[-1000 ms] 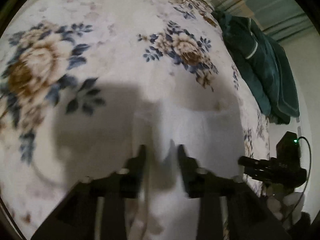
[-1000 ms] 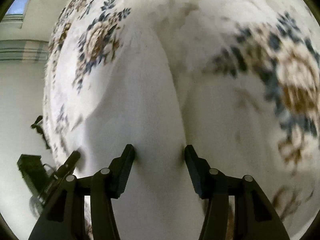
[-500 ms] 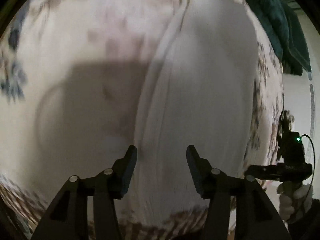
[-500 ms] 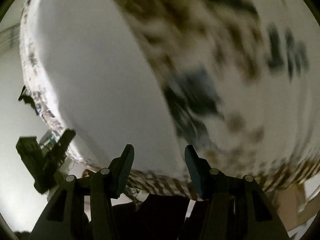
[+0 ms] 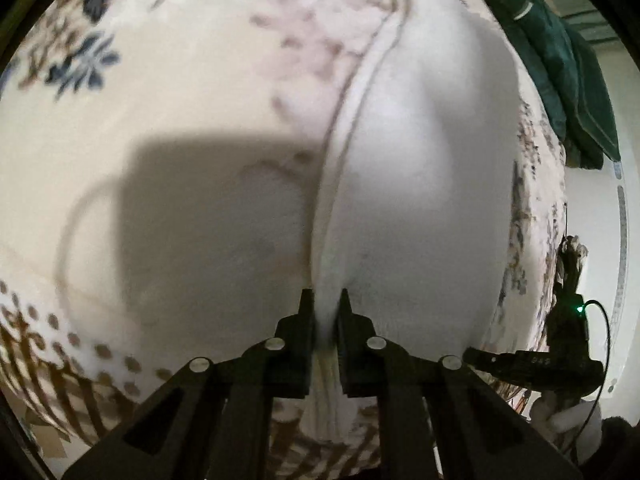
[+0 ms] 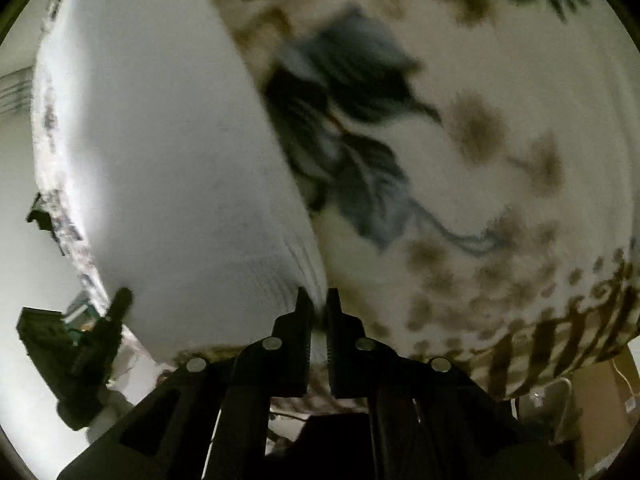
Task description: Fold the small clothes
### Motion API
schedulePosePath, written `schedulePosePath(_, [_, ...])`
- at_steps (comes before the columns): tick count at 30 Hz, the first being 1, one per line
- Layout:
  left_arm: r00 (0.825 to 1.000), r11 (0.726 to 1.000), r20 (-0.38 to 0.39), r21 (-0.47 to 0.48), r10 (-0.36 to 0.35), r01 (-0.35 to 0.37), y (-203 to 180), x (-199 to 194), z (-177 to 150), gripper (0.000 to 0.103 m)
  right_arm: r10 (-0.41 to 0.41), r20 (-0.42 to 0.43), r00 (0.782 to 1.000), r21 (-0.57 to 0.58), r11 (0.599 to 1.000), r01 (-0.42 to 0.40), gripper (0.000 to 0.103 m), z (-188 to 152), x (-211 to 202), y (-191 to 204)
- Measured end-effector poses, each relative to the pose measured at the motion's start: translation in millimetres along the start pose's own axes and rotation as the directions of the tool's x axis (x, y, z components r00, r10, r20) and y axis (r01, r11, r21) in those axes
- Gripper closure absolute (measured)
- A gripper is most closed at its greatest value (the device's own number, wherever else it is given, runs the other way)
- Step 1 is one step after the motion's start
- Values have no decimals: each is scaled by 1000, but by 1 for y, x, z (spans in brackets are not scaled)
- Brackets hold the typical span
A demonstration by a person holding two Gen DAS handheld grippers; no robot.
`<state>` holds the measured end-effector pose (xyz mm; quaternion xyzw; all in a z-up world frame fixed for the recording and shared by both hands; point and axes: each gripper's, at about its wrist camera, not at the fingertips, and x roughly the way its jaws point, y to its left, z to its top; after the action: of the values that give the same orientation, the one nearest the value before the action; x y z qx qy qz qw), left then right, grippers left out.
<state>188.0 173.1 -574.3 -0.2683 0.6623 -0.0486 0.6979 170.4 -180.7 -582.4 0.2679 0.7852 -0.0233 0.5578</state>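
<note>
A small white garment (image 5: 420, 184) lies flat on a floral bedspread (image 5: 160, 80). My left gripper (image 5: 325, 300) is shut on the garment's near left hemmed edge, with white cloth pinched between the jaws. In the right wrist view the same white garment (image 6: 160, 160) fills the left half. My right gripper (image 6: 317, 300) is shut on its near right edge, close to the bed's front border. Each gripper shows in the other's view: the right one (image 5: 560, 352) and the left one (image 6: 88, 344).
A dark green folded blanket (image 5: 568, 68) lies at the bed's far right. The bedspread's brown patterned border (image 6: 560, 332) runs along the near edge, with the bed's drop-off below it. A large shadow (image 5: 208, 216) falls left of the garment.
Both grippers moved down to the garment's near edge and went from open to shut on its two near corners.
</note>
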Motion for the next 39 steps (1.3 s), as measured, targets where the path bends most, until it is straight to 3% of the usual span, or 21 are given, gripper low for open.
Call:
schedulePosePath(3, [996, 994, -7, -67, -91, 90, 5, -2, 1, 91, 39, -28, 999, -37, 999, -40, 93, 9, 6, 16])
schedulePosePath(4, [992, 988, 2, -85, -127, 127, 6, -7, 1, 79, 56, -37, 998, -47, 997, -58, 91, 12, 4, 21])
schedulePosePath(5, [986, 981, 20, -101, -166, 167, 8, -11, 1, 60, 81, -46, 996, -50, 995, -83, 82, 14, 0, 21])
schedulePosePath(6, [977, 970, 48, -115, -209, 213, 13, -14, 0, 51, 113, -49, 992, -49, 992, -116, 63, 15, -3, 20])
schedulePosePath(7, [971, 963, 73, -132, -228, 236, 19, -15, -1, 38, 146, -43, 988, -45, 988, -148, 53, 16, -7, 18])
schedulePosePath(8, [970, 959, 81, -151, -230, 240, 25, -13, -3, 37, 172, -38, 984, -47, 984, -174, 42, 17, -11, 15])
schedulePosePath(12, [960, 938, 22, -208, -280, 278, 34, 21, -8, 37, 216, -69, 974, -63, 973, -220, 42, 20, 6, 9])
schedulePosePath(15, [956, 945, -15, -161, -292, 285, 18, 36, -10, 37, 296, -129, 946, -33, 953, -303, 40, 25, 36, 11])
schedulePosePath(18, [966, 959, -15, -122, -259, 255, 1, 37, -12, 41, 397, -98, 913, 37, 918, -395, 41, 28, 44, 11])
schedulePosePath(19, [971, 966, -9, -107, -238, 236, -3, 36, -14, 66, 418, -76, 905, 50, 908, -416, 44, 26, 44, 13])
schedulePosePath(20, [973, 969, -17, -98, -229, 226, -5, 35, -14, 91, 428, -70, 901, 51, 904, -425, 65, 25, 44, 14])
schedulePosePath(21, [975, 971, -20, -95, -221, 218, -5, 35, -14, 92, 432, -73, 899, 41, 902, -430, 84, 20, 44, 19])
schedulePosePath(25, [972, 966, 16, -108, -233, 233, -8, 13, -16, 94, 454, -43, 890, 27, 891, -453, 87, 12, 32, 38])
schedulePosePath(30, [960, 960, 79, -59, -268, 273, -32, -32, -2, 94, 498, -8, 867, -43, 866, -498, 88, 15, -20, 65])
schedulePosePath(33, [950, 961, 148, 19, -274, 275, -61, -61, 29, 94, 523, 32, 852, -111, 849, -517, 88, 25, -58, 96])
schedulePosePath(39, [902, 947, 287, 130, -321, 295, -113, -86, 135, 94, 560, 165, 812, -248, 821, -515, 88, 94, -143, 164])
